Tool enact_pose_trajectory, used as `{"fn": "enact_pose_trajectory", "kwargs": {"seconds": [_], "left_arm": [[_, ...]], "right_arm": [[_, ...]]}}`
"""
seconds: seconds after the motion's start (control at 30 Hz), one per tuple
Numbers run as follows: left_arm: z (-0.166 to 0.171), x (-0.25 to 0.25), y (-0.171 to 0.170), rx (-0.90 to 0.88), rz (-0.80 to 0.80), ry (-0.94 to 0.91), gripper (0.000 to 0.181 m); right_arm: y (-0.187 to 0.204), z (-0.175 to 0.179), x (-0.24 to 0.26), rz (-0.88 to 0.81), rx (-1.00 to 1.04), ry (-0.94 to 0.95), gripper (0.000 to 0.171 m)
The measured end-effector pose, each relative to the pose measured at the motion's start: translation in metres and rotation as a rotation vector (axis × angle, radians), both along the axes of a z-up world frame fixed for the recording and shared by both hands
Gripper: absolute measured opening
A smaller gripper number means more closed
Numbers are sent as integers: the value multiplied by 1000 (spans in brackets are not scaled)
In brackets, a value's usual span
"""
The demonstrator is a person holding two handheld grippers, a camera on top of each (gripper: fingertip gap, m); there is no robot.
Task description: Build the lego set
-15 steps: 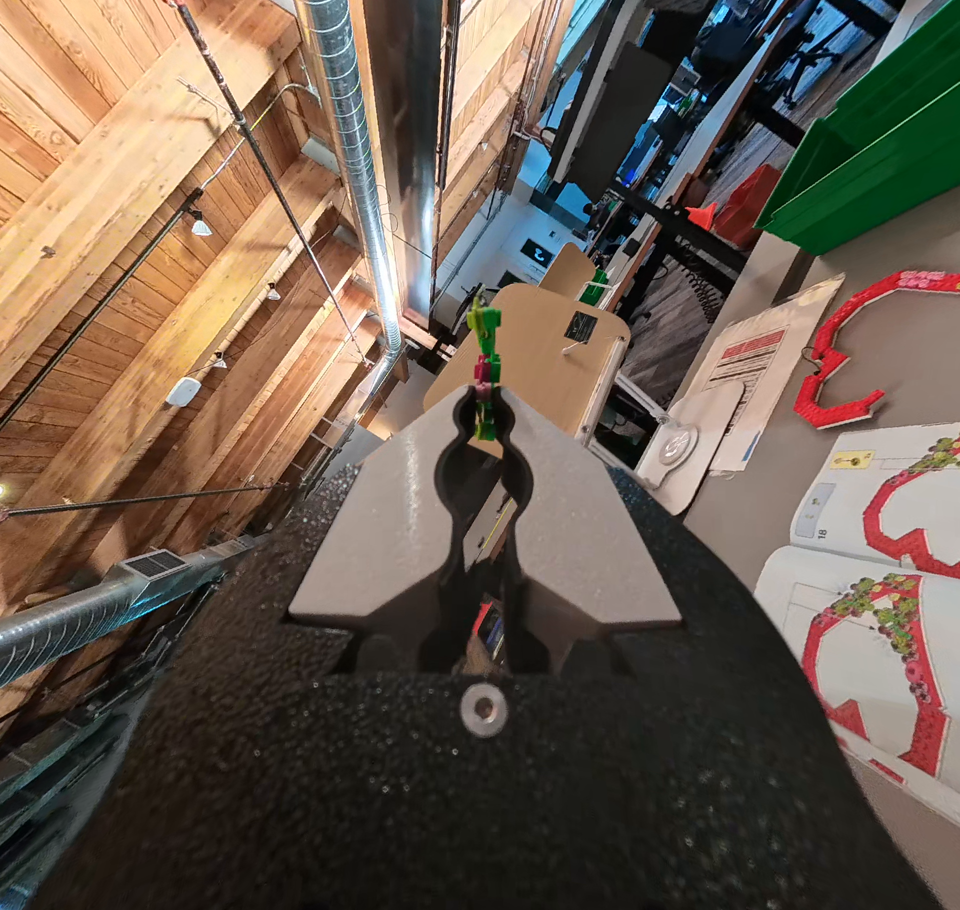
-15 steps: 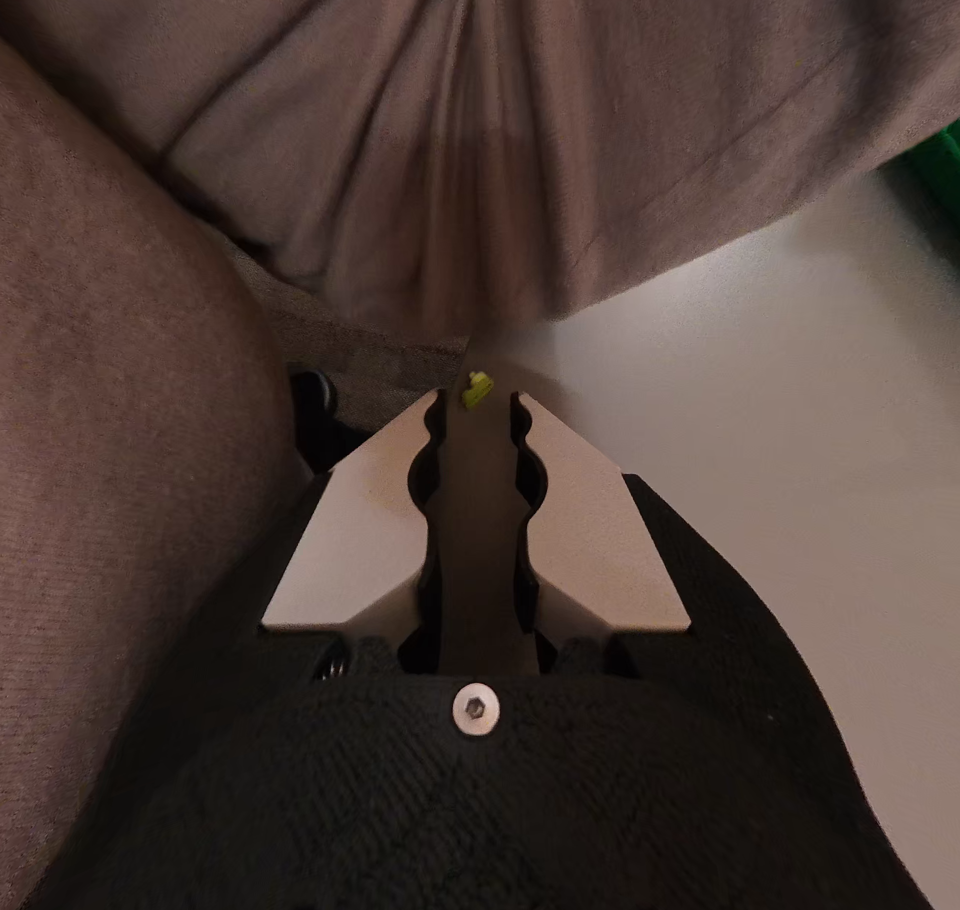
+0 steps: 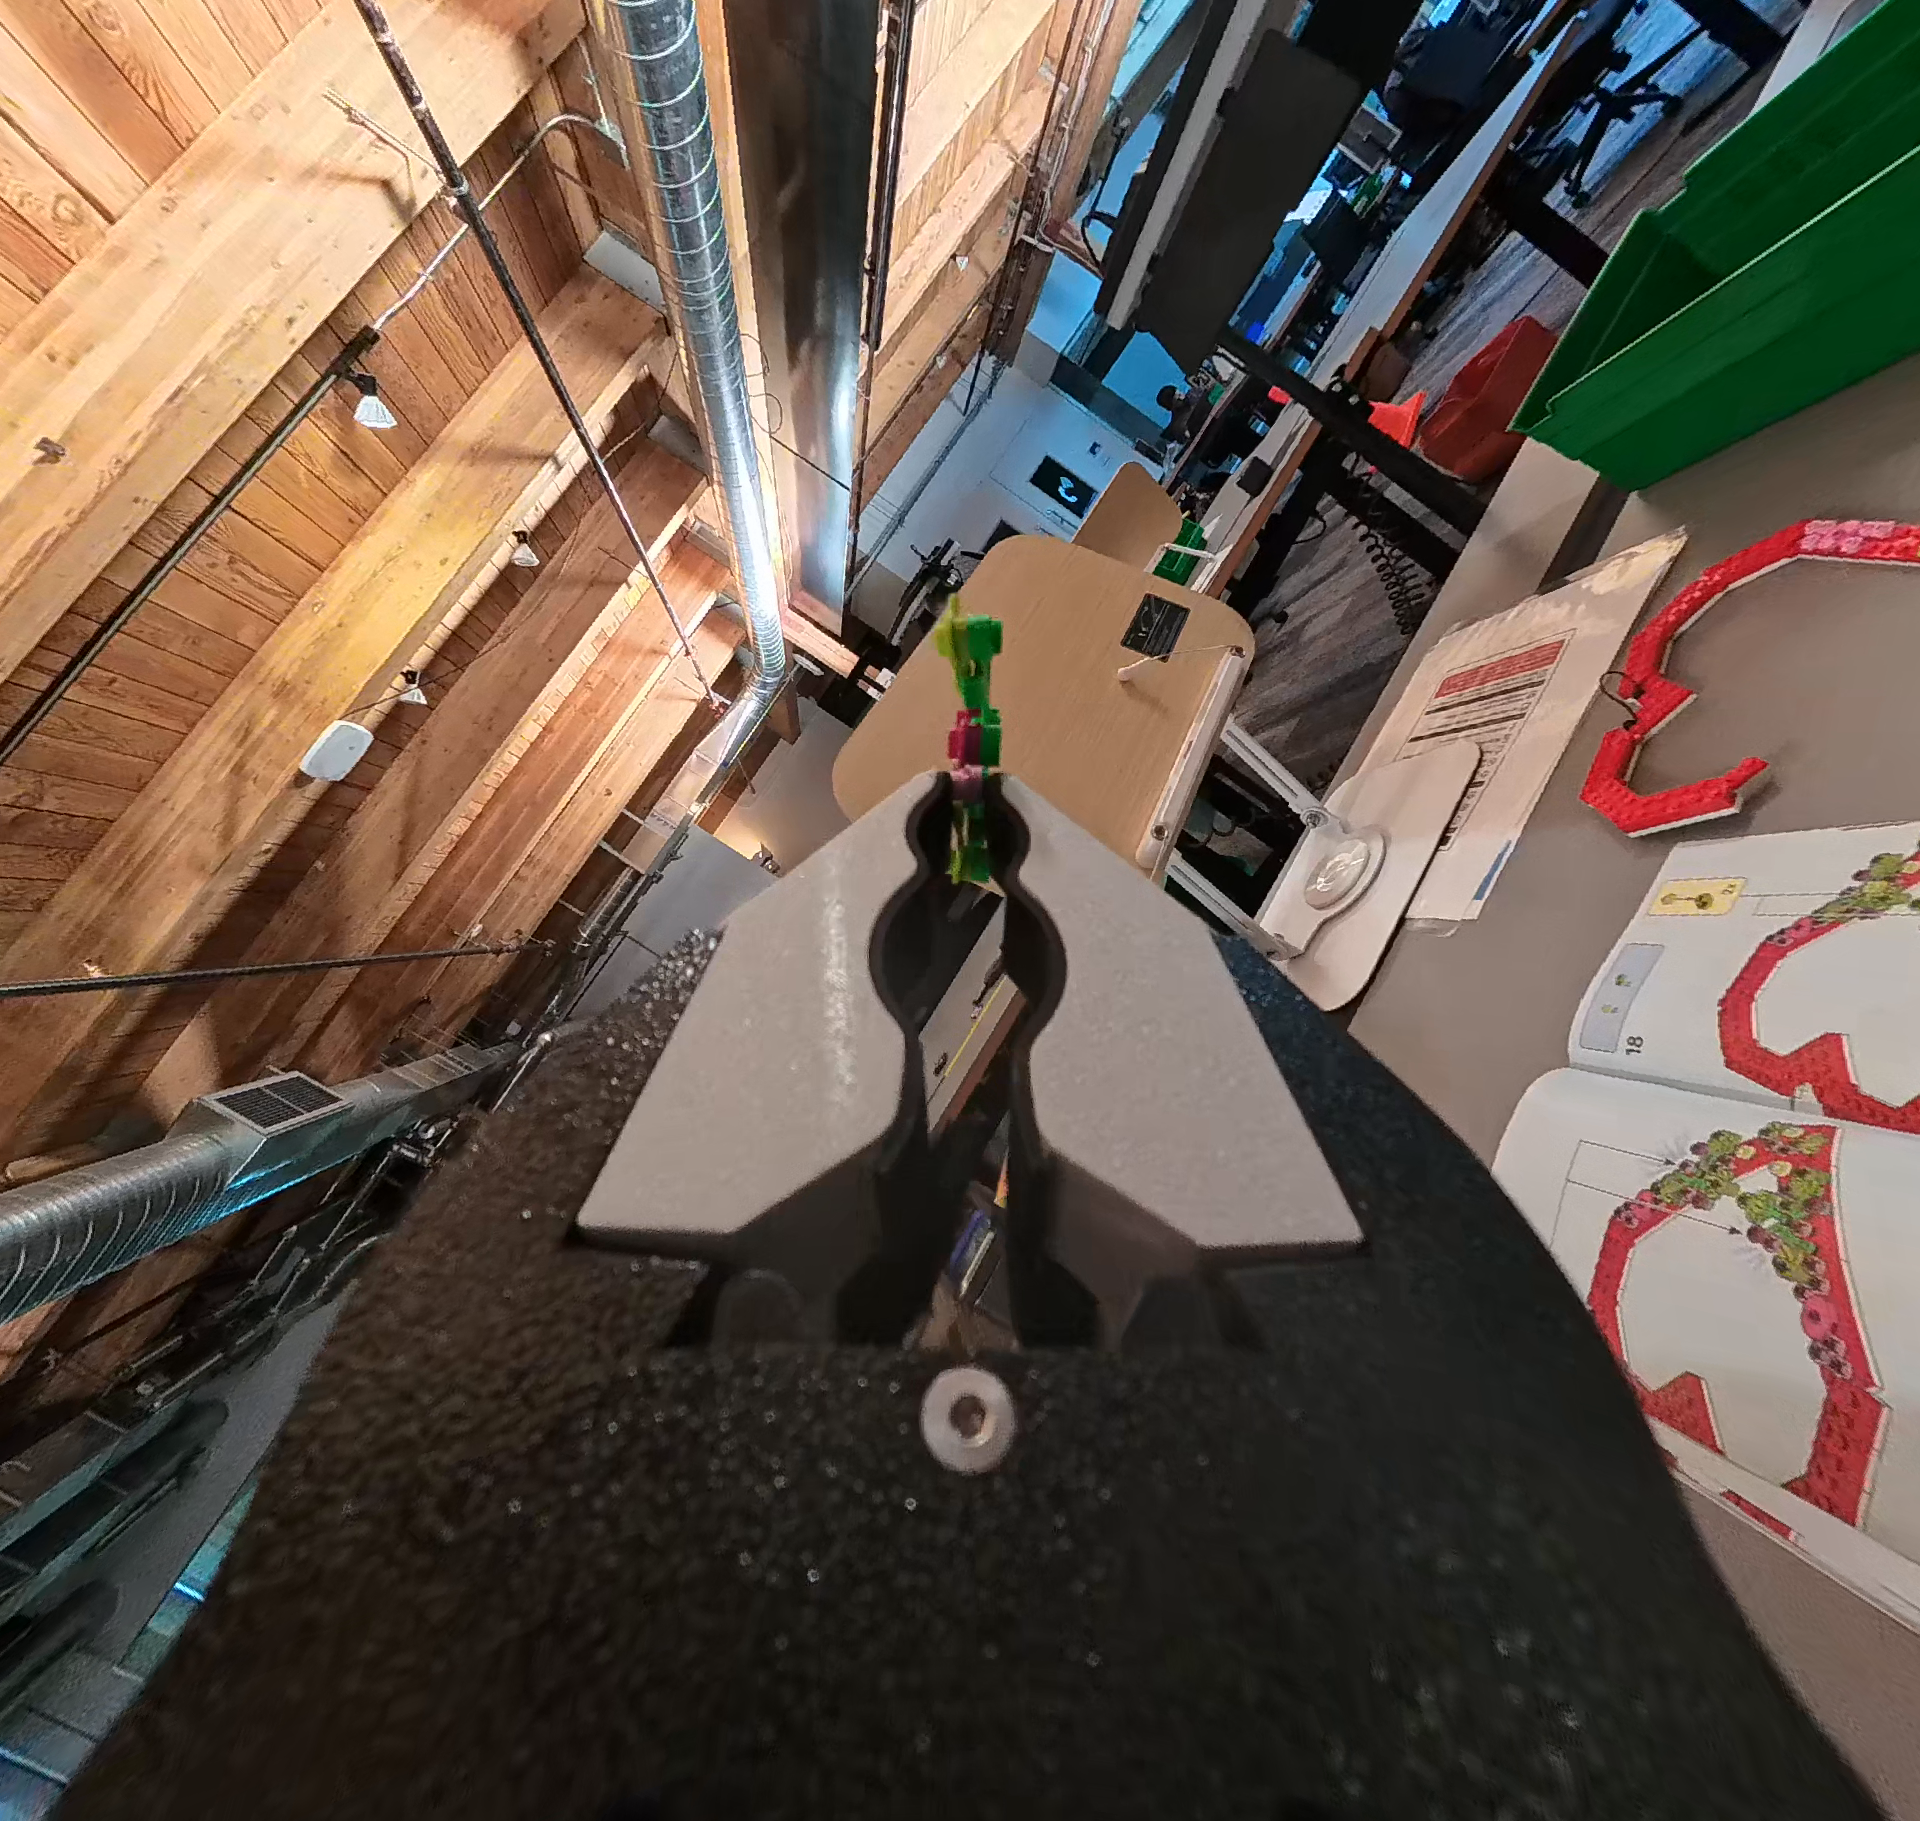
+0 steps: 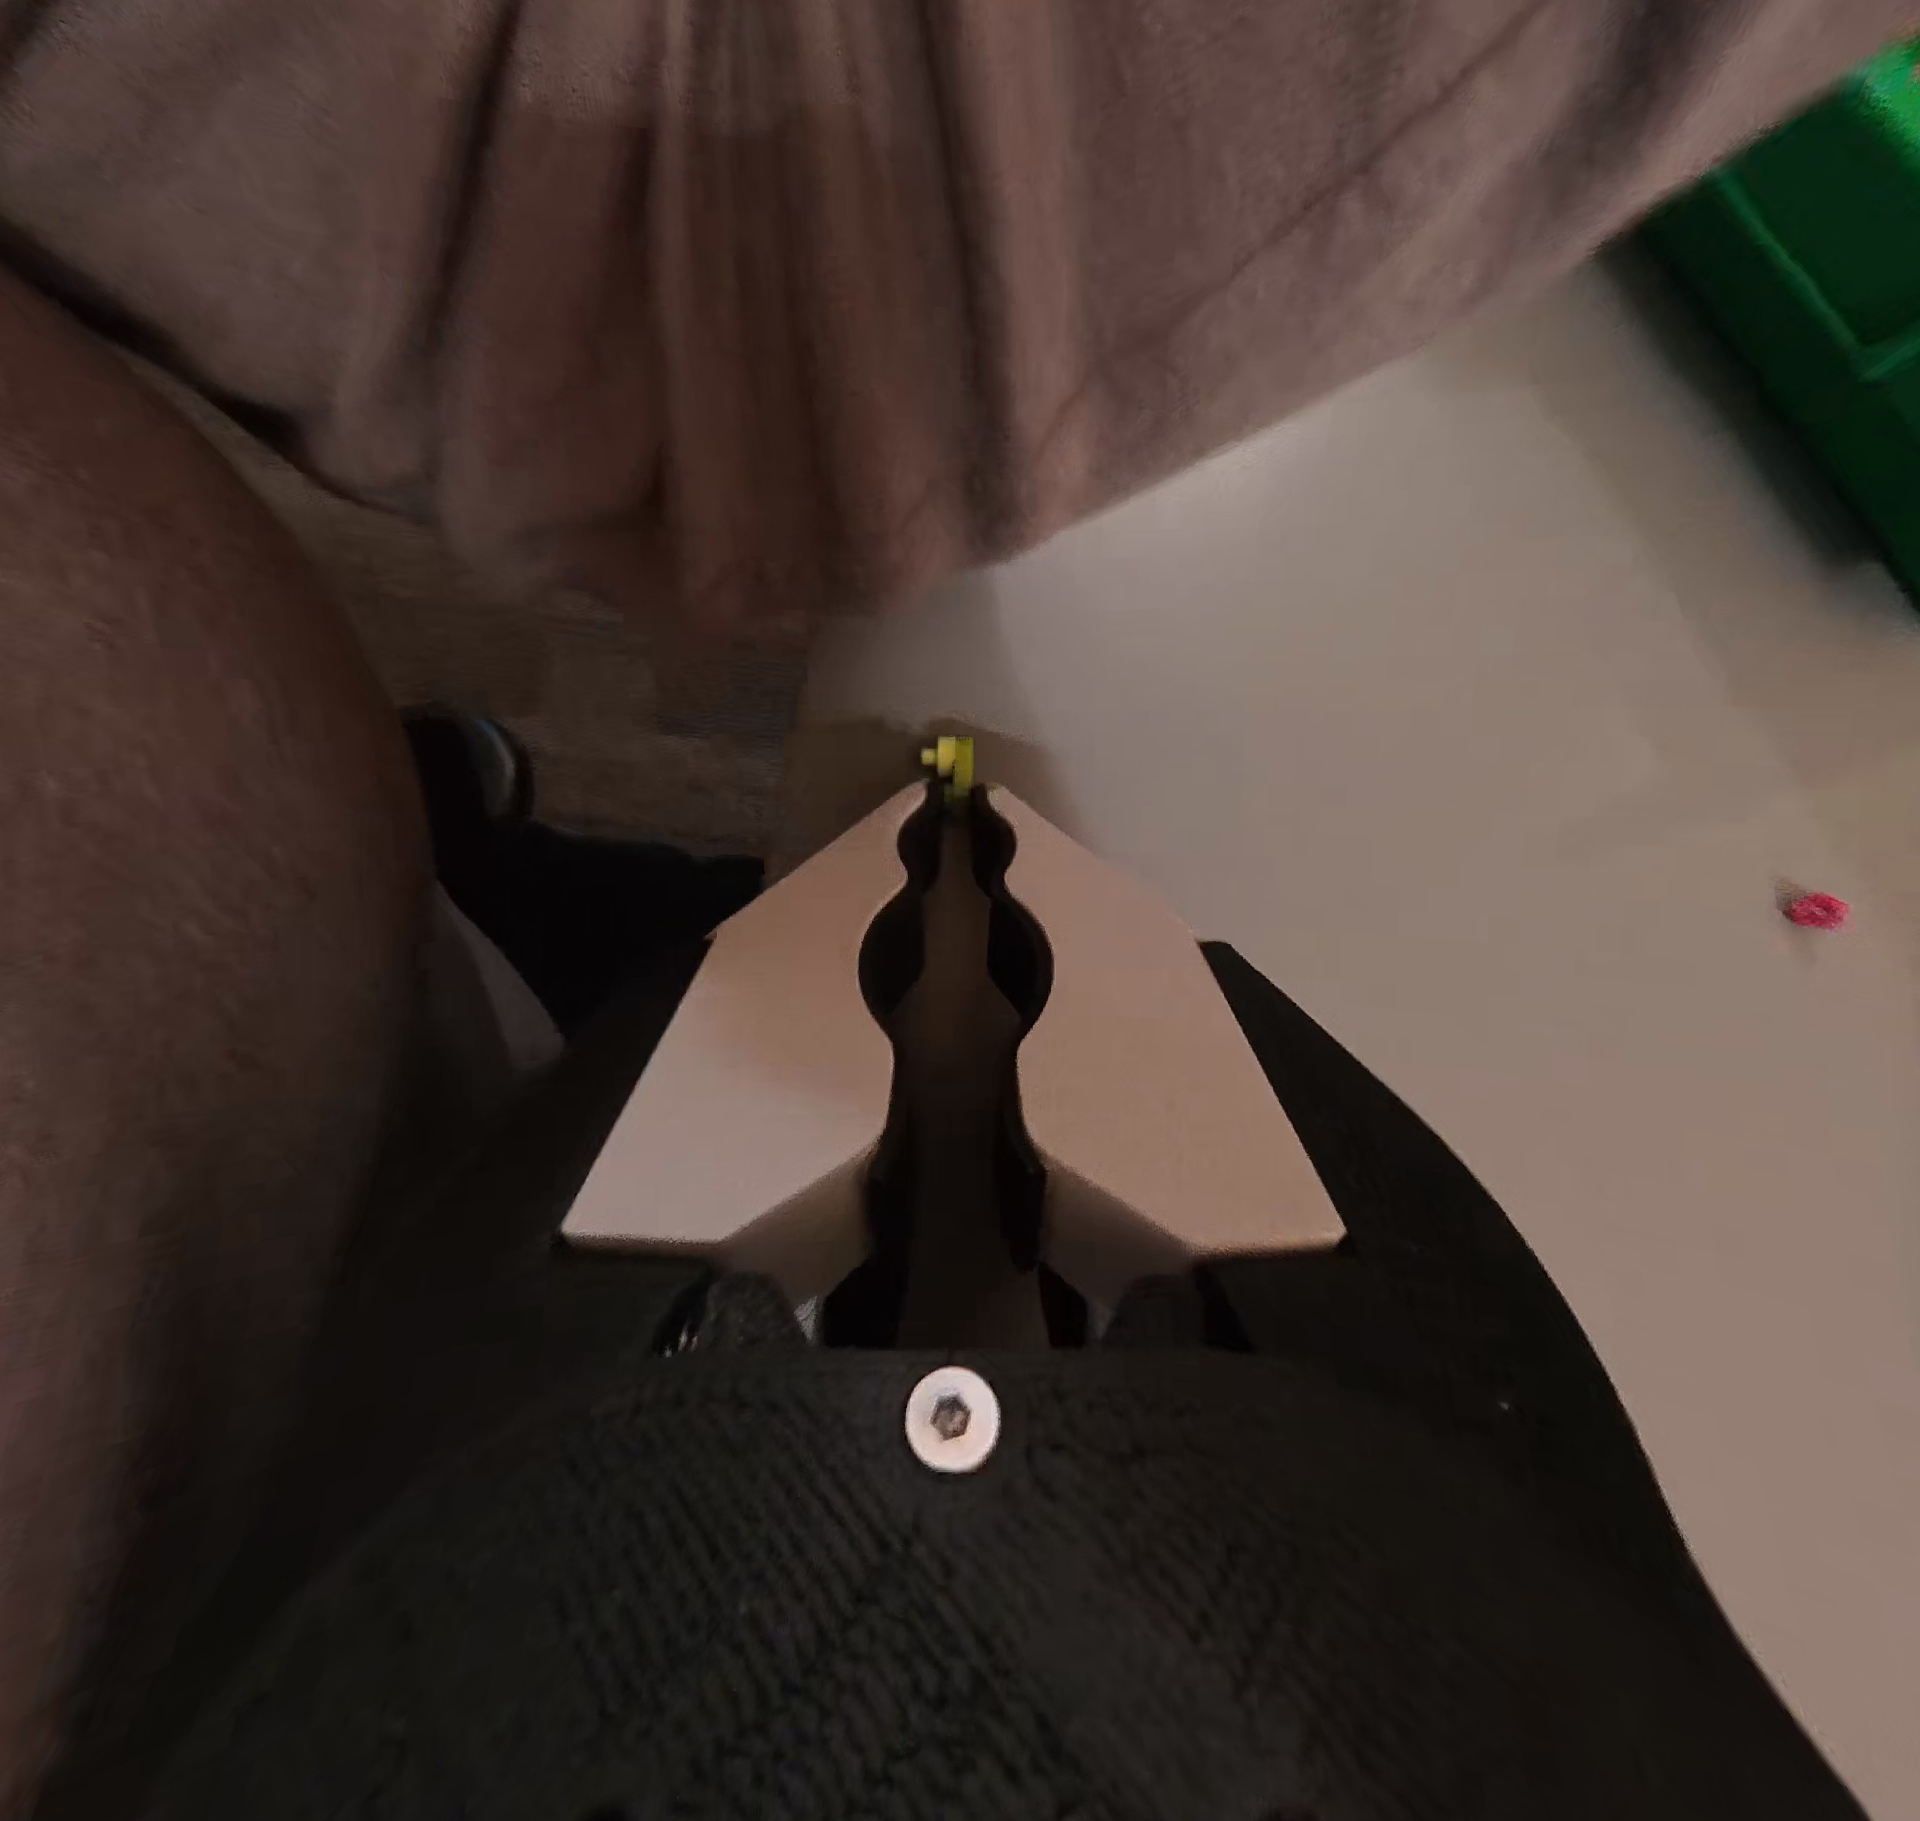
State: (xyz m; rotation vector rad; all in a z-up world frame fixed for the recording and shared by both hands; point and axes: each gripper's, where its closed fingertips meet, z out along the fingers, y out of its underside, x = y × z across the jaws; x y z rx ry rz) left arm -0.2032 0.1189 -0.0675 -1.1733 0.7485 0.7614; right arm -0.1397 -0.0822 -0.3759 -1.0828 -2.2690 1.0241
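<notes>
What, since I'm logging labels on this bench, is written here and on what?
I don't copy out writing; these things bear it:
Open instruction booklet: a page number and small step marks.
White sheet: a red-banded printed label.
Black sticker on the wooden chair back: too small to read.
Right wrist view: none.

Two claws — one booklet (open)

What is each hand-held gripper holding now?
Left hand-held gripper: closed on a green and pink lego stem.
Right hand-held gripper: closed on a small yellow-green lego piece.
</notes>
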Motion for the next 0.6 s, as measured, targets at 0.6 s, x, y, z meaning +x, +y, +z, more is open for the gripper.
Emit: {"fn": "enact_pose_trajectory", "kwargs": {"seconds": [0.6], "left_arm": [[-170,85,36,-87,-93,149,3]], "right_arm": [[214,32,114,-820,89,90,3]]}}
